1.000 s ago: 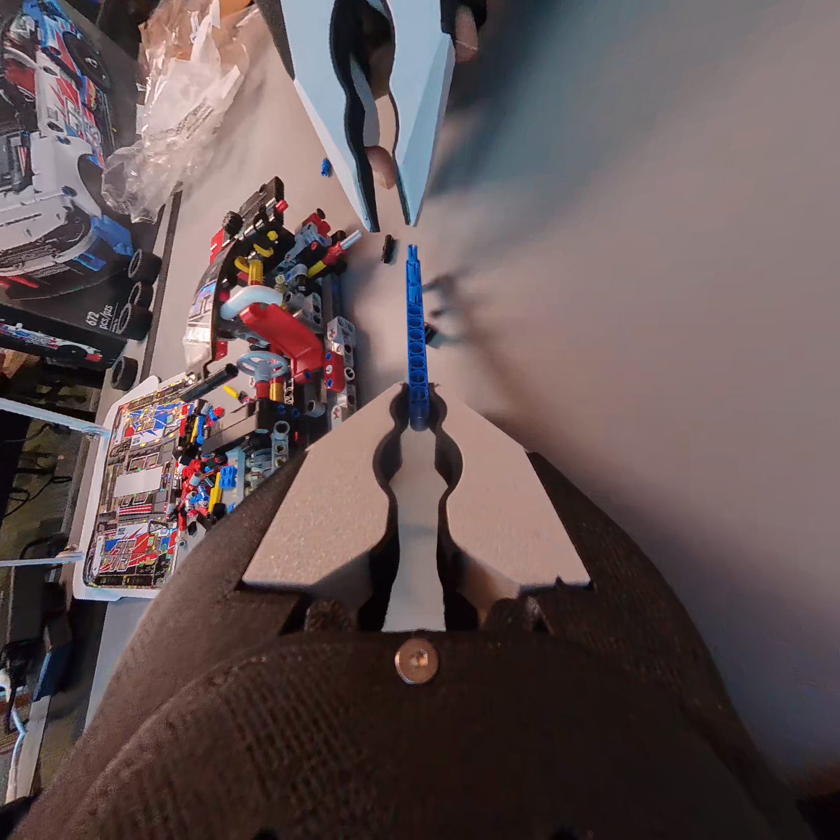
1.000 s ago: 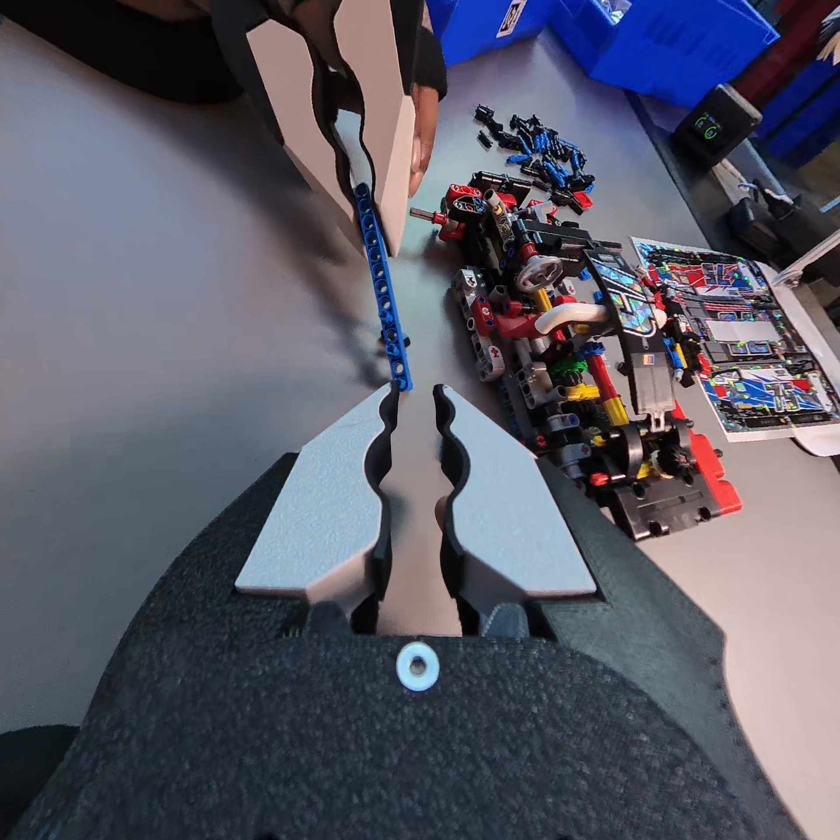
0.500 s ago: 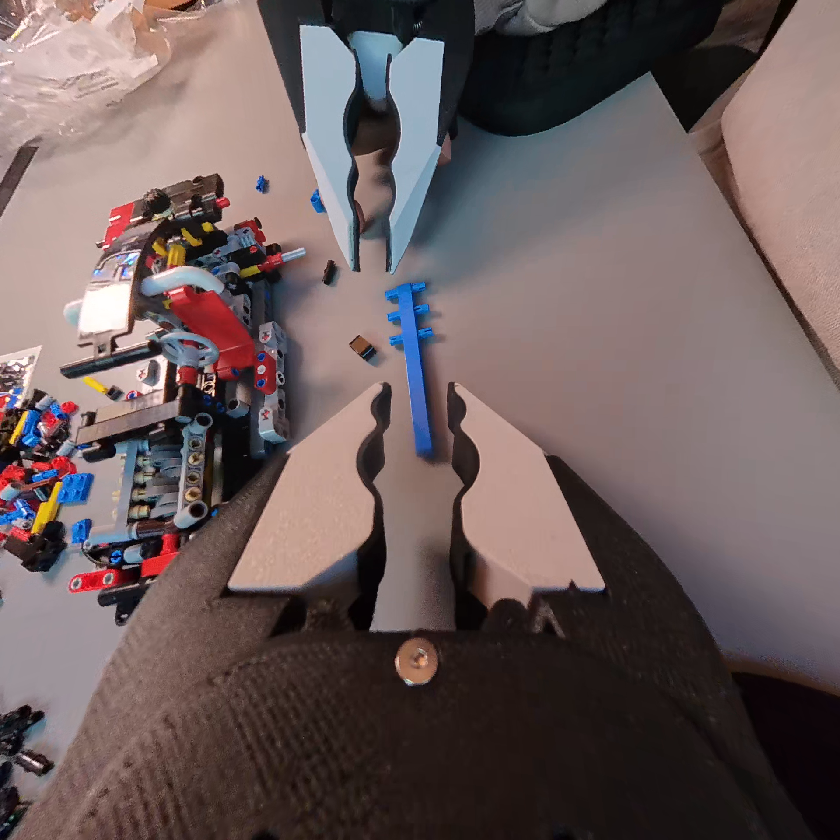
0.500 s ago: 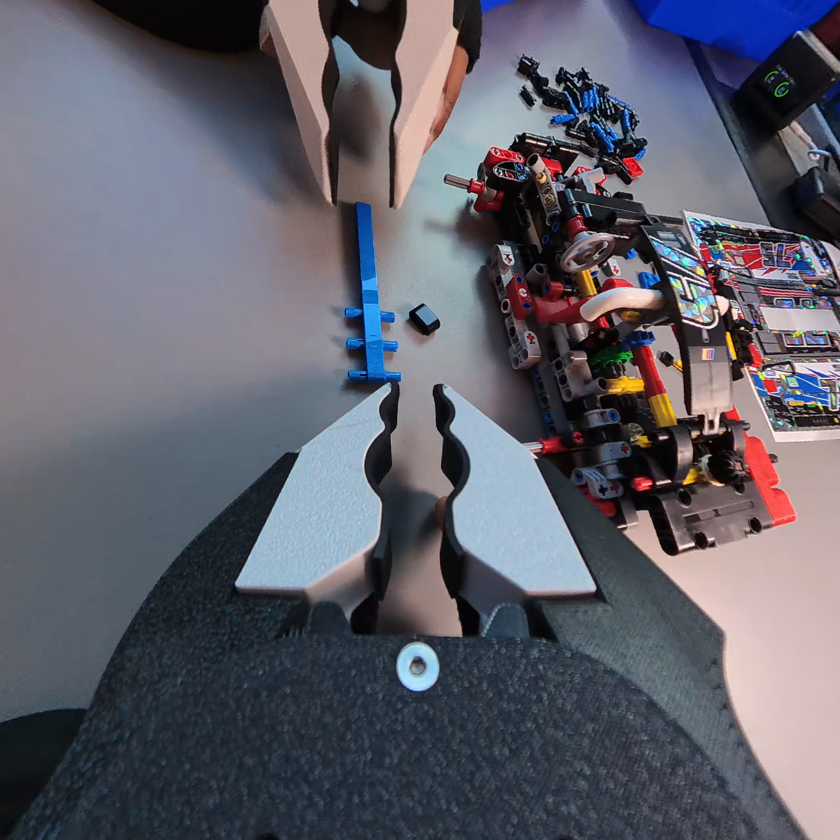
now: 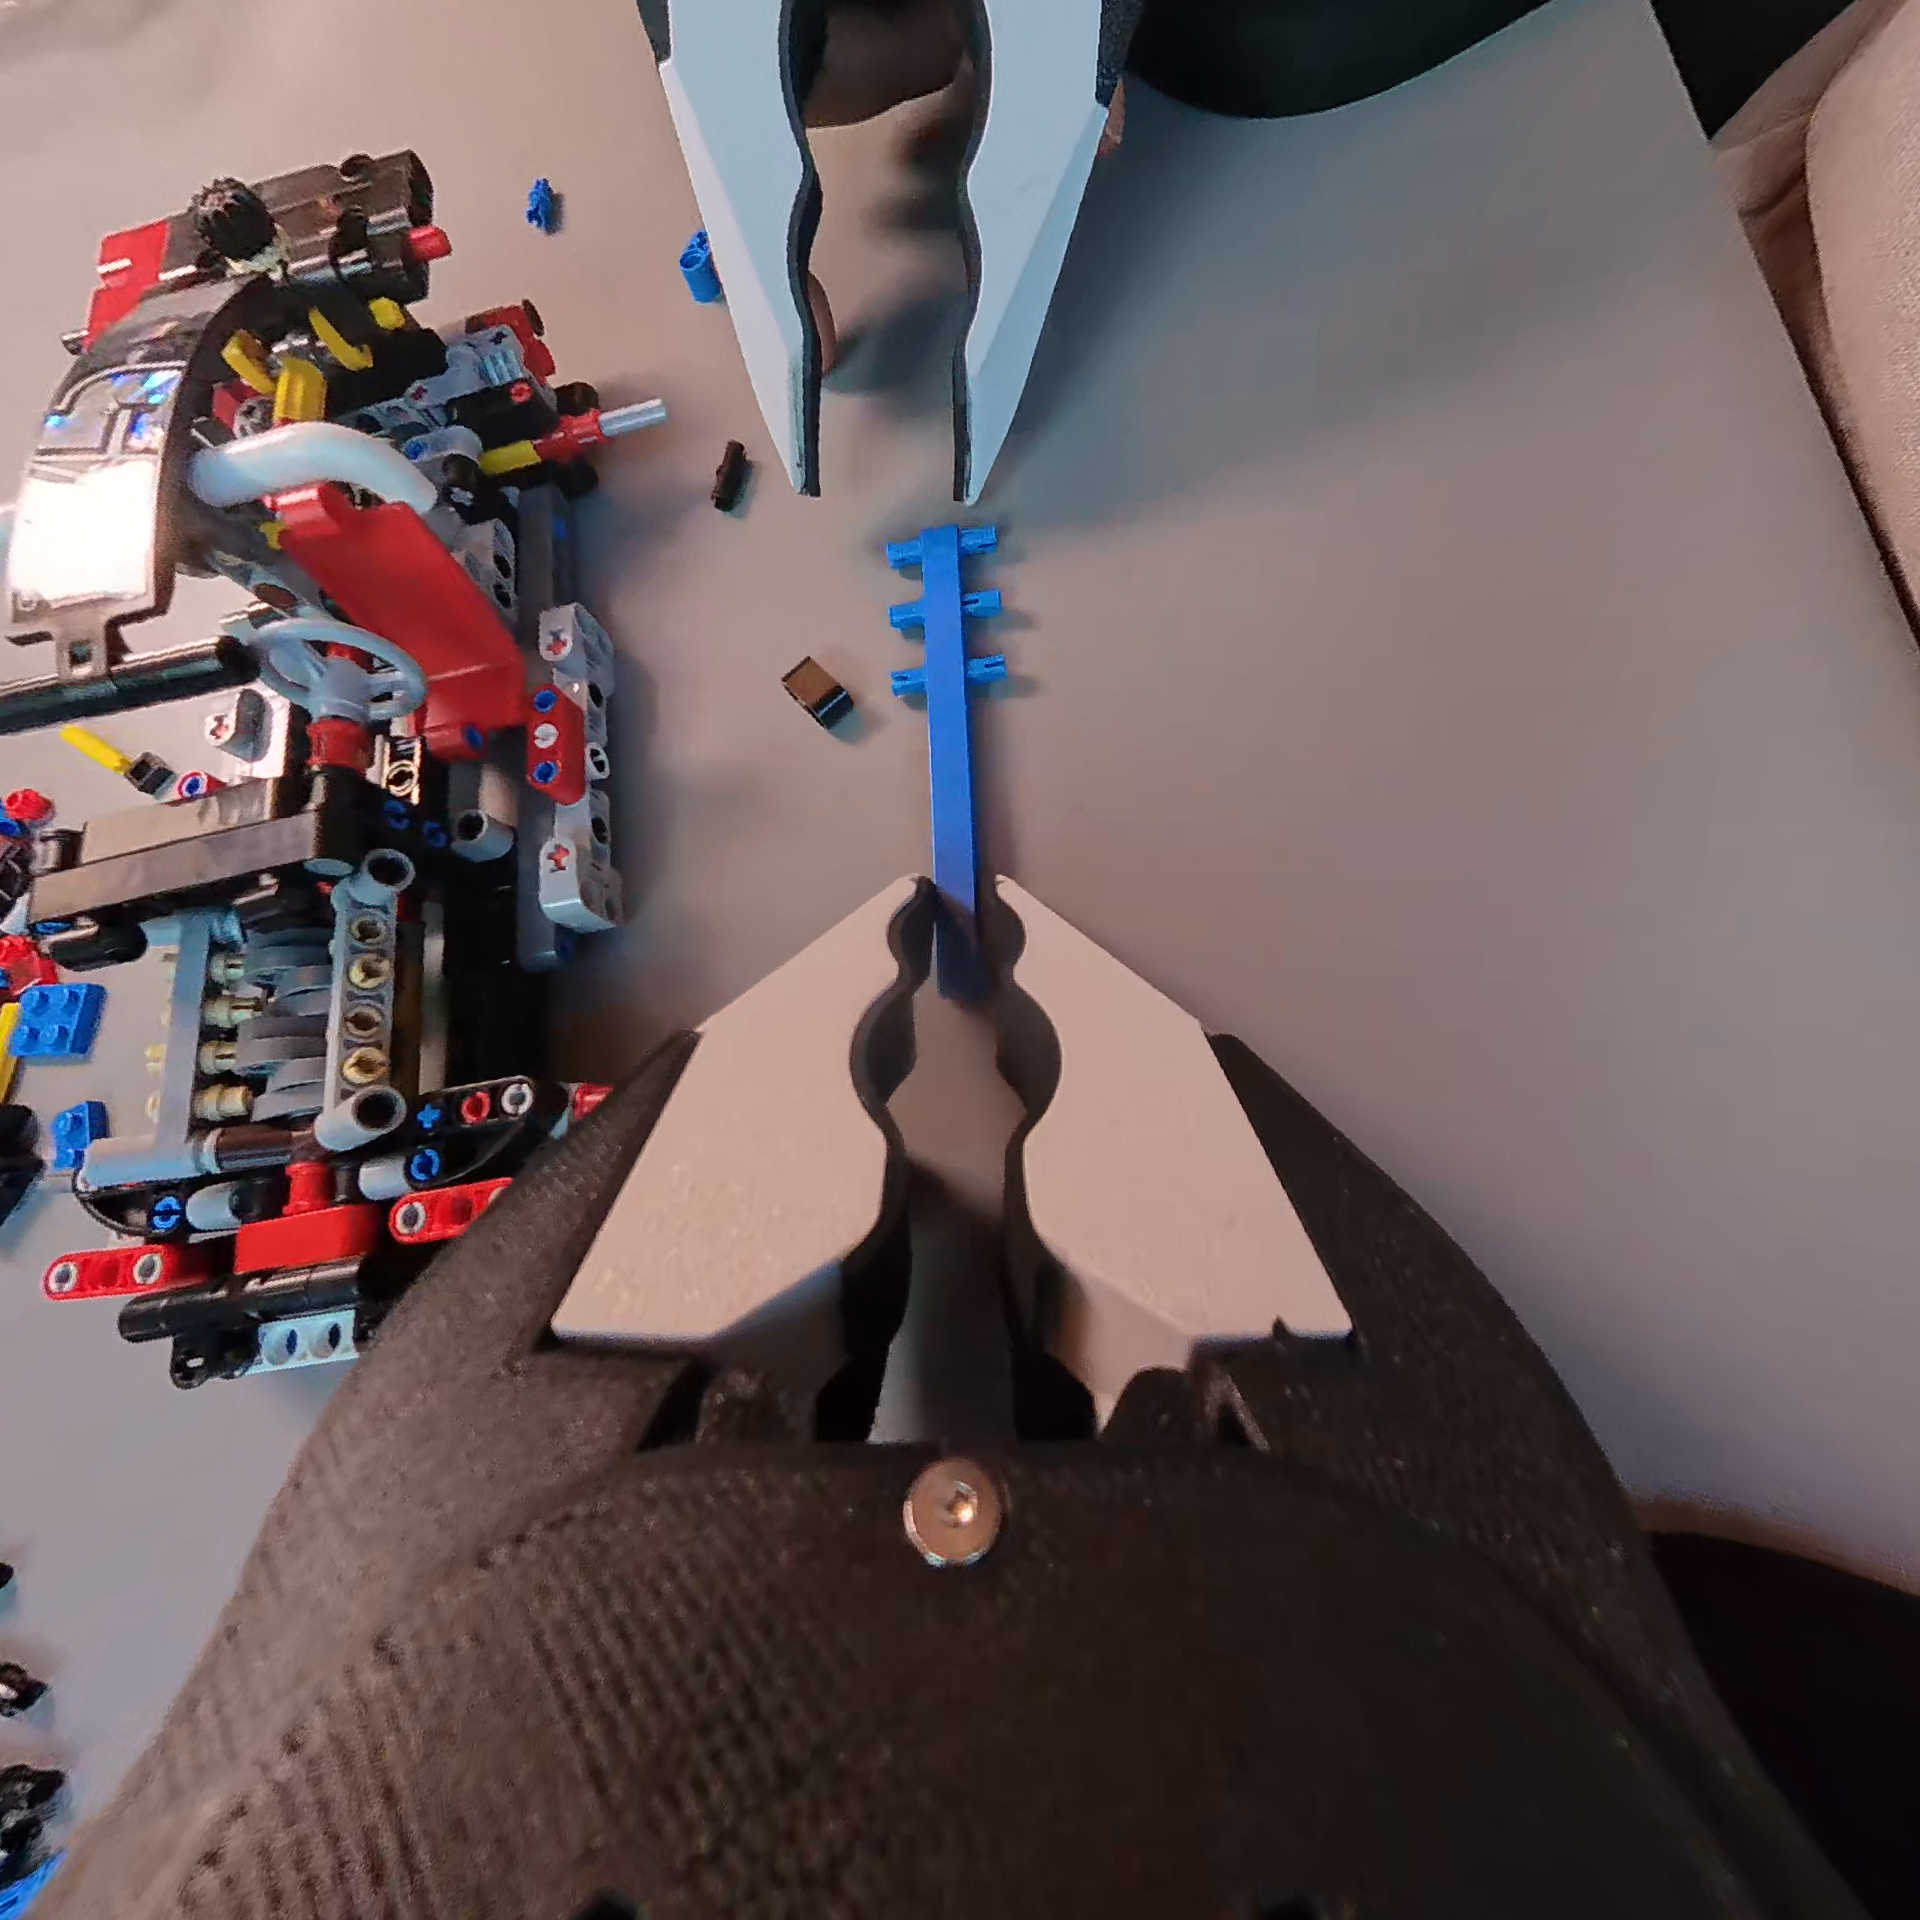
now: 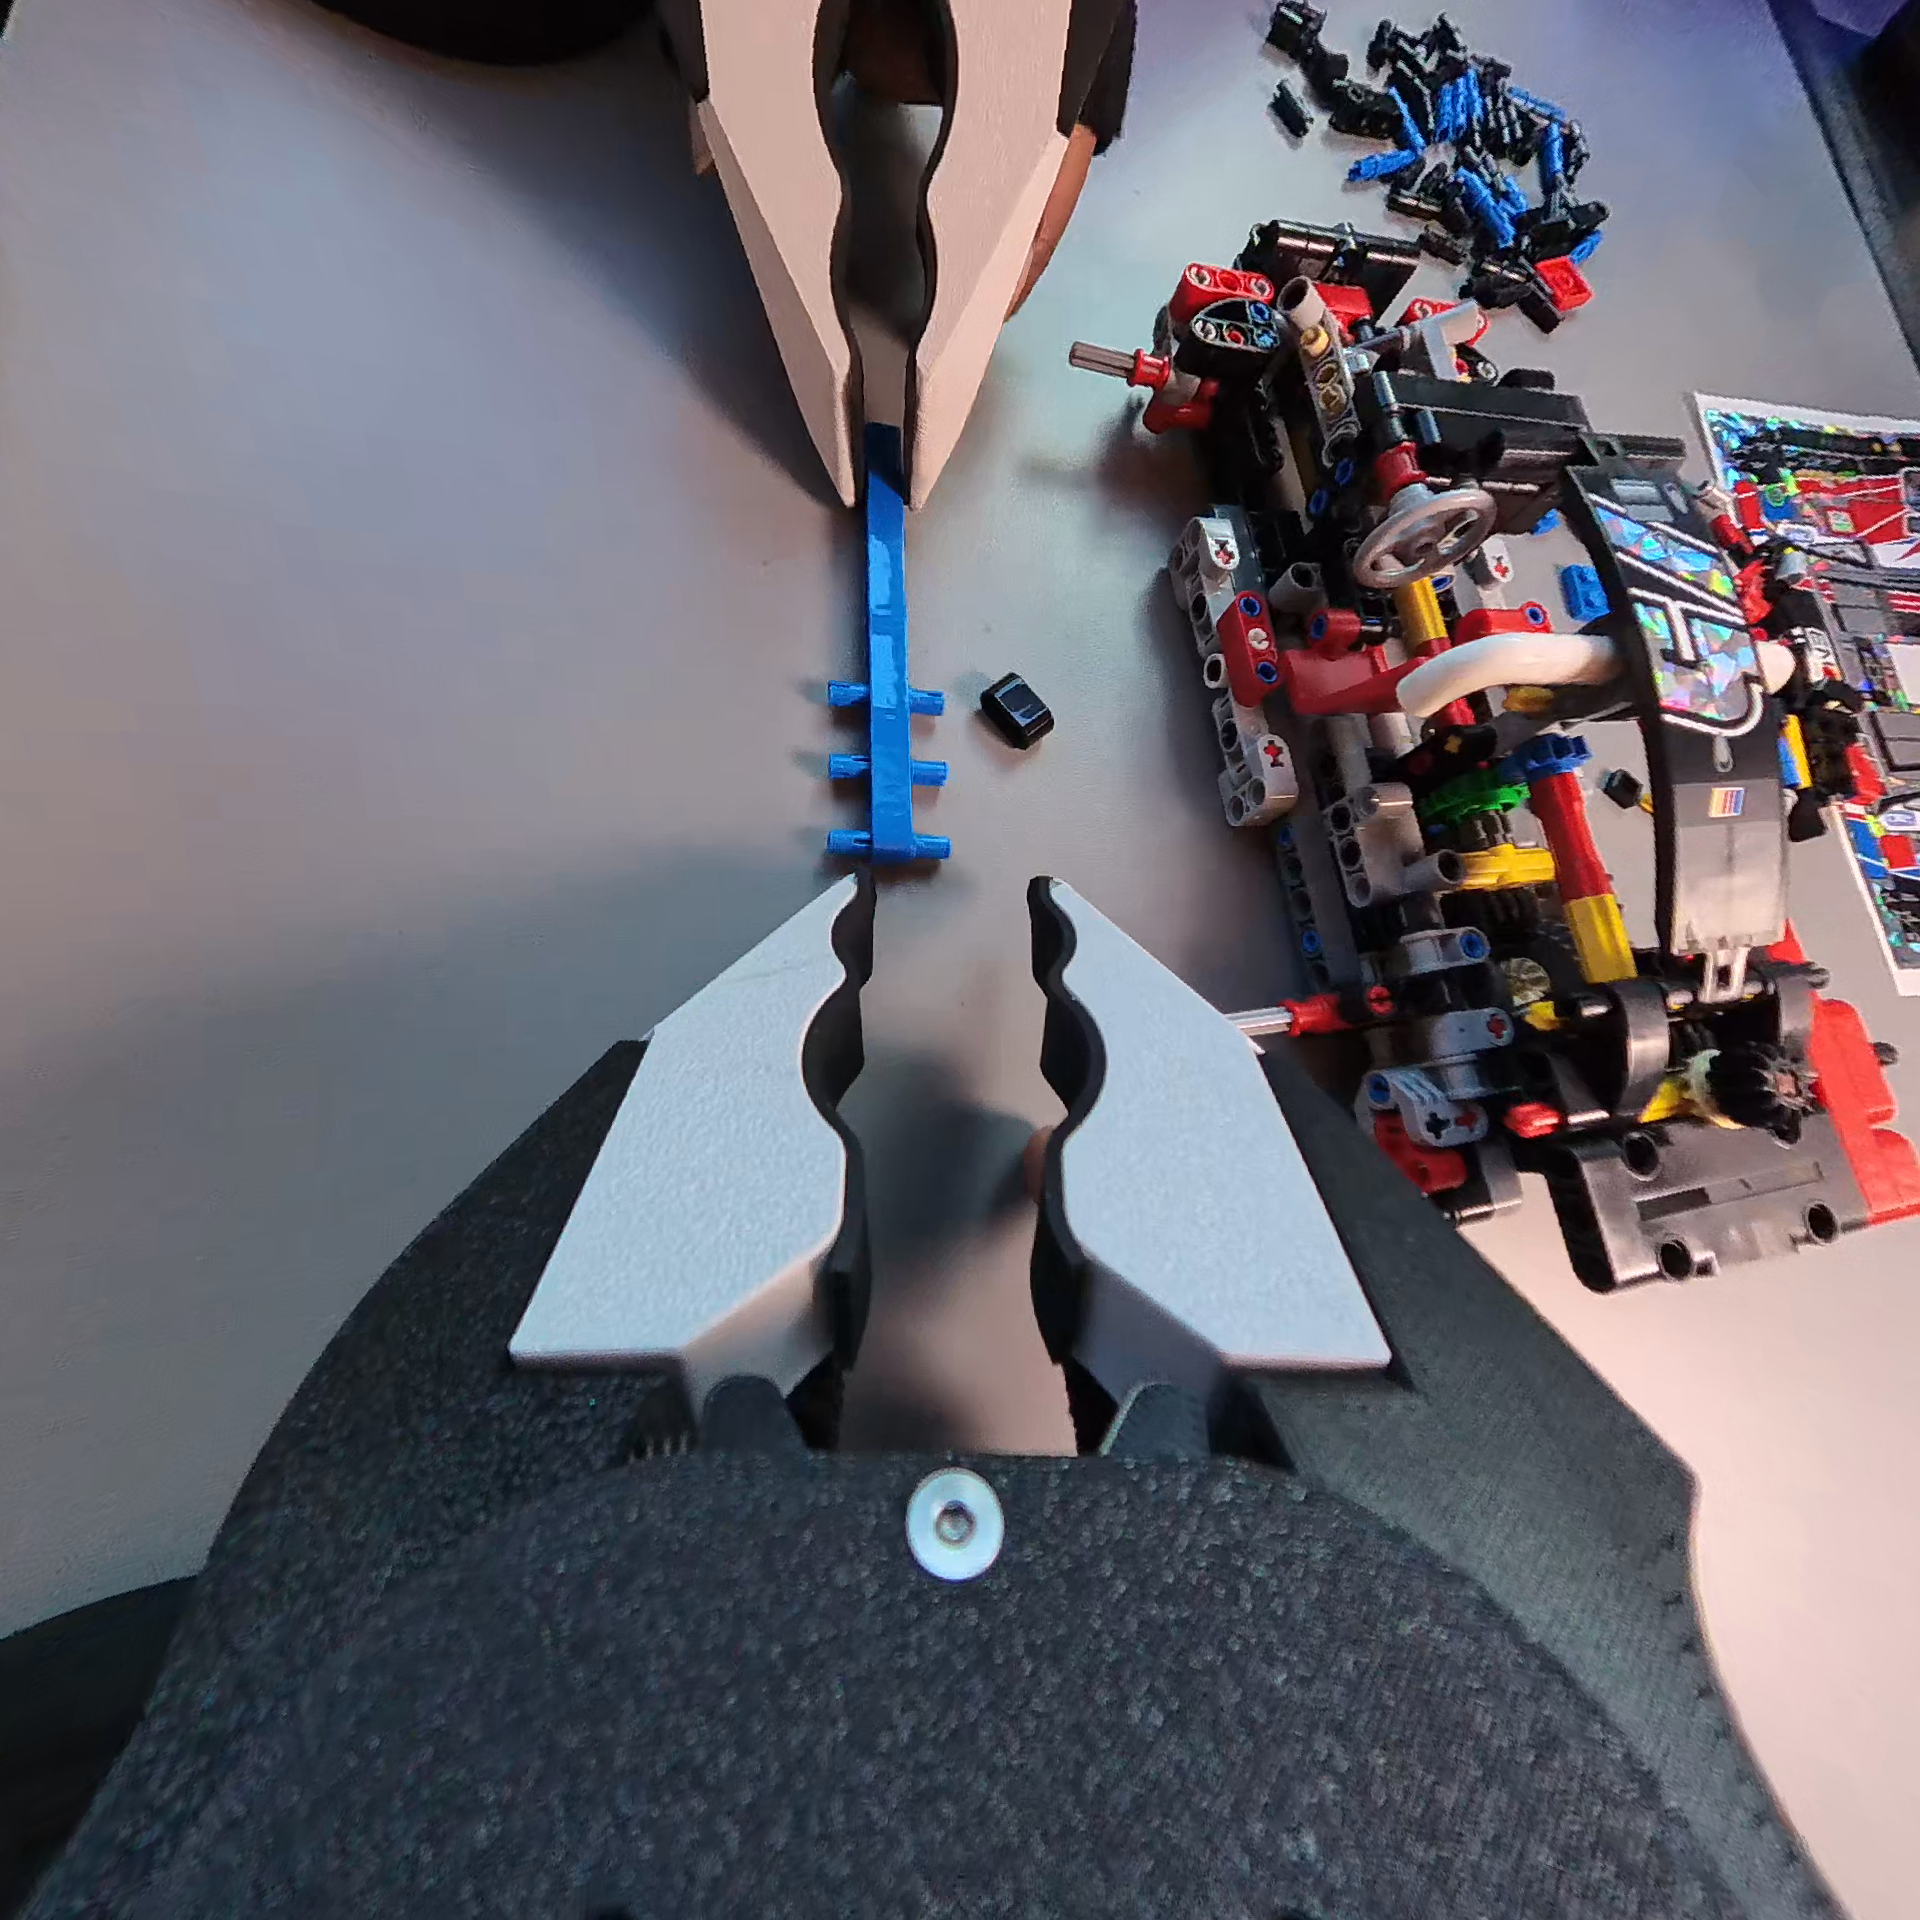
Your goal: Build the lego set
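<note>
A long blue beam point(image 5: 953, 769) with three blue pins through one end sits low over the grey table point(image 5: 1403, 727). My left gripper point(image 5: 958, 885) is shut on its plain end. In the right wrist view the beam point(image 6: 886, 644) runs from the left gripper point(image 6: 883, 497) toward my right gripper point(image 6: 948, 883), which is open and empty, with its tips just short of the pinned end. The right gripper point(image 5: 885, 494) also shows in the left wrist view. The partly built car chassis point(image 5: 343, 727) lies beside the beam and also shows in the right wrist view point(image 6: 1507, 790).
A small black piece point(image 6: 1016, 711) lies between the beam and the chassis. A black pin point(image 5: 731, 488) and a blue pin point(image 5: 699, 265) lie near the right gripper. A pile of blue and black pins point(image 6: 1475, 145) and a sticker sheet point(image 6: 1829, 499) lie beyond the chassis. Loose bricks point(image 5: 57, 1018) lie at the left. The tips of one gripper are about 9 centimetres away from the tips of the other.
My left gripper has closed on the plain end of the blue beam, which it straddled open half a second ago. My right gripper has opened wider.
</note>
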Motion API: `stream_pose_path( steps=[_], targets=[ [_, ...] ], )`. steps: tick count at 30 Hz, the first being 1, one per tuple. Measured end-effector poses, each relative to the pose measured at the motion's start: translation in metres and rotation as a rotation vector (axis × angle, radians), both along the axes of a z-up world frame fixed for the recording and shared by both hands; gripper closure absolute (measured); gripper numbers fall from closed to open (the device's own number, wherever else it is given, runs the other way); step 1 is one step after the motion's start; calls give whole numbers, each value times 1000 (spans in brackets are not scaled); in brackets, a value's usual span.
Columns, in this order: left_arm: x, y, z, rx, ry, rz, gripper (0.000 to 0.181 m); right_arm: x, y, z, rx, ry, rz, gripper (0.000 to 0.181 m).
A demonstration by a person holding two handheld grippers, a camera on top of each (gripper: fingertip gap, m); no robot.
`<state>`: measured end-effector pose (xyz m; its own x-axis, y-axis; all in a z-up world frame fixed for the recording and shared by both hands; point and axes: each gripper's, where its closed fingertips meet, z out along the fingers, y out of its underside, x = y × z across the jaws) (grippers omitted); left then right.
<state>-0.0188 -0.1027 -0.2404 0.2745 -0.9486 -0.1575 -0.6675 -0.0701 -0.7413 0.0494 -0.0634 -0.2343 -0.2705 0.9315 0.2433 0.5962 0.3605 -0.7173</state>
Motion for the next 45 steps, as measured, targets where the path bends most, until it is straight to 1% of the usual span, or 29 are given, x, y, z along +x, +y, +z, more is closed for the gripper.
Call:
stream_pose_path(
  steps=[3,5,7,8,10,11,15,18,20,22,24,26,28,30,32,34,37,40,43,45],
  targets=[
    [-1,-1,0,-23,12,12,175,-1,-1,0,-5,-9,3,153],
    [-1,-4,0,-36,19,11,174,-2,-10,0,-27,-17,32,153],
    [1,-9,0,-68,8,-8,165,-4,-18,0,-26,-30,57,153],
    [2,-11,0,-78,2,-15,164,-5,-19,-1,-9,-38,63,153],
    [2,-9,0,-72,3,-10,168,-8,-17,-3,29,-52,57,158],
    [2,-8,0,-68,0,-4,173,-10,-14,-3,45,-55,51,161],
    [1,-5,0,-66,-7,9,173,-13,-8,-2,35,-43,44,162],
    [2,-6,3,-68,-36,5,167,-13,-8,0,15,-20,34,161],
    [4,-2,16,-56,-113,16,161,-13,-3,6,8,24,6,160],
    [2,11,34,-1,-205,71,159,-16,5,24,-19,129,-38,159],
    [-3,26,54,54,-312,156,158,-18,18,50,-46,284,-107,159],
    [-11,42,72,109,-415,259,151,-16,33,78,-86,442,-186,159],
    [-23,56,86,181,-489,357,142,-10,51,103,-113,599,-285,156],
    [-35,64,100,259,-551,434,141,1,67,127,-126,759,-378,154],
    [-47,68,112,325,-589,498,140,13,78,144,-127,871,-447,153],
    [-58,72,122,387,-615,556,139,22,89,151,-94,921,-512,149],
    [-73,75,131,452,-636,629,137,30,98,155,-69,950,-568,145],
    [-84,78,136,489,-654,678,135,32,103,153,-65,945,-587,145],
    [-96,81,138,519,-658,736,135,31,113,152,-47,927,-616,150],
    [-104,83,138,523,-670,771,136,26,123,160,4,904,-611,151]
  ],
)
